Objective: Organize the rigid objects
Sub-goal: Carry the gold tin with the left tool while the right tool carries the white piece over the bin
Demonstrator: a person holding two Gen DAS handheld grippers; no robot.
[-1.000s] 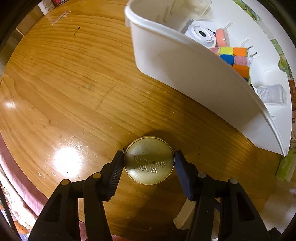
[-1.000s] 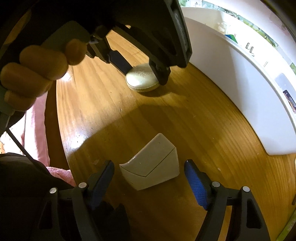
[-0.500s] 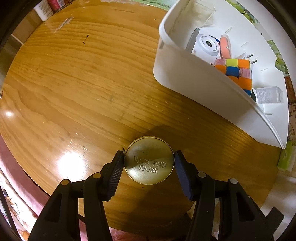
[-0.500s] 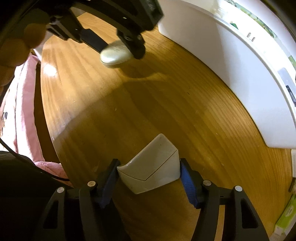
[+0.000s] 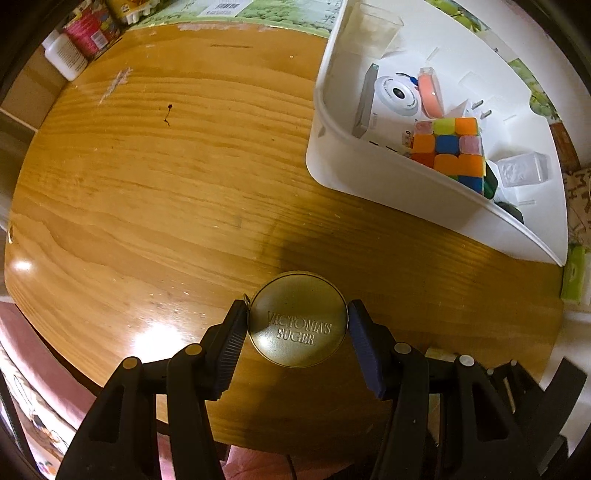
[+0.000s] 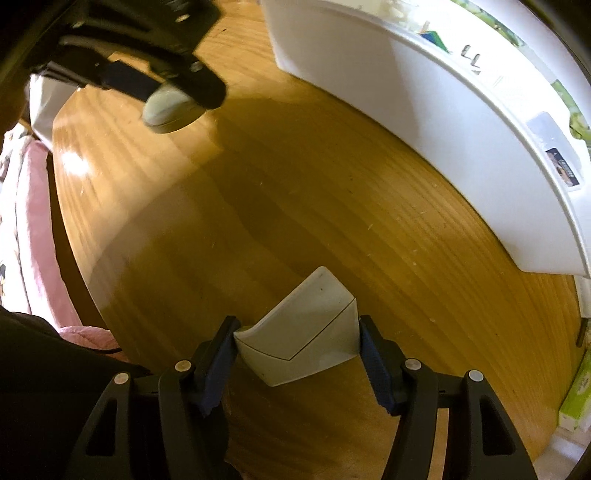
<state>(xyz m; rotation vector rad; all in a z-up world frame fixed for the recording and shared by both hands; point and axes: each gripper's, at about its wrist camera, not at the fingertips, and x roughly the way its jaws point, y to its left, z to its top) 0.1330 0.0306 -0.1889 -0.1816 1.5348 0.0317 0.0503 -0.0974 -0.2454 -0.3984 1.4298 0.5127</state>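
Observation:
A round gold tin (image 5: 298, 332) embossed with lettering hangs above the wooden table (image 5: 166, 166), with my left gripper (image 5: 296, 312) shut on its sides. The right wrist view shows the same tin (image 6: 166, 109) raised at the upper left. My right gripper (image 6: 296, 332) is shut on a white angular box (image 6: 310, 310) resting on the table near its front edge; both pads touch the box's sides. The white bin (image 5: 369, 173) stands at the back right and holds a colour cube (image 5: 448, 147), a white round device (image 5: 397, 94), an orange disc (image 5: 430, 92) and a clear box (image 5: 521, 170).
A white bottle (image 5: 66, 57) and a red can (image 5: 88, 29) stand beyond the table's far left edge. A green pack (image 5: 574, 273) lies off the right edge. Pink cloth (image 6: 33, 229) hangs by the near left edge. Bare wood spreads left of the bin.
My left gripper has risen with the tin, so table and bin look smaller and farther. The right gripper's jaws have closed from wide apart onto the white box.

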